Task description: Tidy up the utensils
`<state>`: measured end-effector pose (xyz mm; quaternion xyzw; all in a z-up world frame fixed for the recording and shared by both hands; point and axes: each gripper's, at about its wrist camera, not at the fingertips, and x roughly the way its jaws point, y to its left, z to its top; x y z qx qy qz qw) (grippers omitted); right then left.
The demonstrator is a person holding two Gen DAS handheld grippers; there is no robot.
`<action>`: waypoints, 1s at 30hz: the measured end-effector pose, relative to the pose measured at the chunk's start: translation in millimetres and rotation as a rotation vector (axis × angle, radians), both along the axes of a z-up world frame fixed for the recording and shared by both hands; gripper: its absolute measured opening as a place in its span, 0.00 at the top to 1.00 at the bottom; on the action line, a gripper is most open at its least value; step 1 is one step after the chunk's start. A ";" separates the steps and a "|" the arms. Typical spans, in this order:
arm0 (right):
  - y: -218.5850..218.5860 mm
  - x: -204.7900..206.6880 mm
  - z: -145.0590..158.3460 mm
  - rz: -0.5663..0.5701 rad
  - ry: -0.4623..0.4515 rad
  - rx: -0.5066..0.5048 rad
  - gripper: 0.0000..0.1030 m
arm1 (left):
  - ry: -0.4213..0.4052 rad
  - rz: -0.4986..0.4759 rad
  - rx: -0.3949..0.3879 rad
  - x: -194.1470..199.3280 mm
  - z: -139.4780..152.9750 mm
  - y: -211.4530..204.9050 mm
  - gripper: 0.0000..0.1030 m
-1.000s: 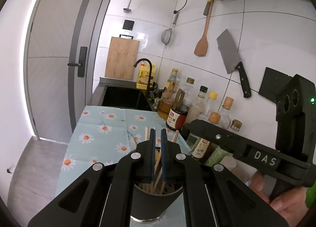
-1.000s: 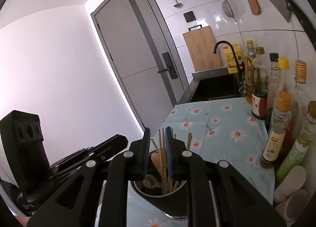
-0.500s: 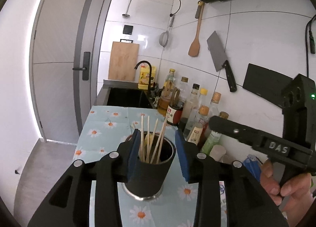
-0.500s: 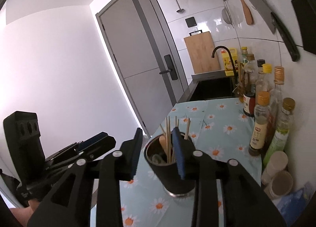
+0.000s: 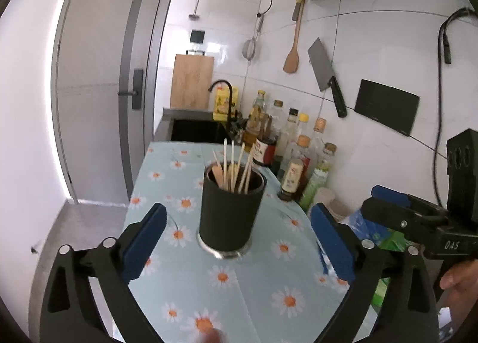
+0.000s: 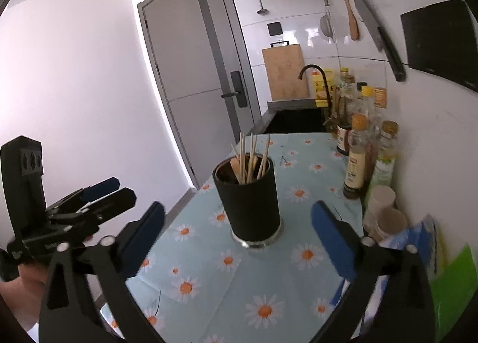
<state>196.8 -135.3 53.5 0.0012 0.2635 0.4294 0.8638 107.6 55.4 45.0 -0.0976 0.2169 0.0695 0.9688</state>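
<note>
Utensil holder (image 5: 231, 208), a black cylinder w/ a steel base ring, stands upright on the worktop (image 5: 254, 289), dead ahead of both wrist views and a bit beyond the fingertips. Its long axis is vertical. Chopsticks (image 5: 236, 167) and a wooden spoon/spatula handle (image 5: 218, 174) poke up out of its mouth, fanned slightly.

Left hand-held gripper (image 5: 236, 249): jaws spread wide, nothing between them, holder sits centred in the gap but farther off, not touching. Right hand-held gripper (image 6: 239, 241): same, wide open and empty, holder just left of centre line and clear of both pads. Neither looks clearly nearer; approx equal standoff.

In the left view the right unit (image 5: 418, 223) shows at right edge; in the right view the left unit (image 6: 77, 208) shows at far left. So the two flank the holder, left and right.

Around: sauce/oil bottles (image 6: 355, 161) in a row along the right wall, well to the right of the holder; paper cups (image 6: 385, 214) near right; blue and green bags (image 6: 448, 277) at near-right edge. Sink (image 5: 197, 131) and tap at far end, cutting board (image 5: 192, 81) behind it. Cleaver (image 5: 325, 74) and wooden spatula (image 5: 294, 50) hang on the wall tiles.

Judgement: utensils look already stowed, so task seems at or near its end. Any further reach in goes straight fwd; the tall sticks are the thing to avoid knocking. No loose utensils visible on the cloth.
</note>
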 end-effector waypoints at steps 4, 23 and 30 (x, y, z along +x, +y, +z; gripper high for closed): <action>-4.9 -22.8 -2.2 -0.013 0.006 -0.030 0.05 | 0.058 0.002 -0.009 -22.5 -7.7 0.6 0.07; -34.9 -111.7 -28.0 -0.079 0.040 -0.117 0.05 | 0.155 -0.062 0.014 -94.7 -26.4 -38.6 0.07; -42.3 -130.5 -38.5 -0.099 0.063 -0.125 0.05 | 0.176 -0.069 -0.015 -109.4 -38.8 -40.8 0.07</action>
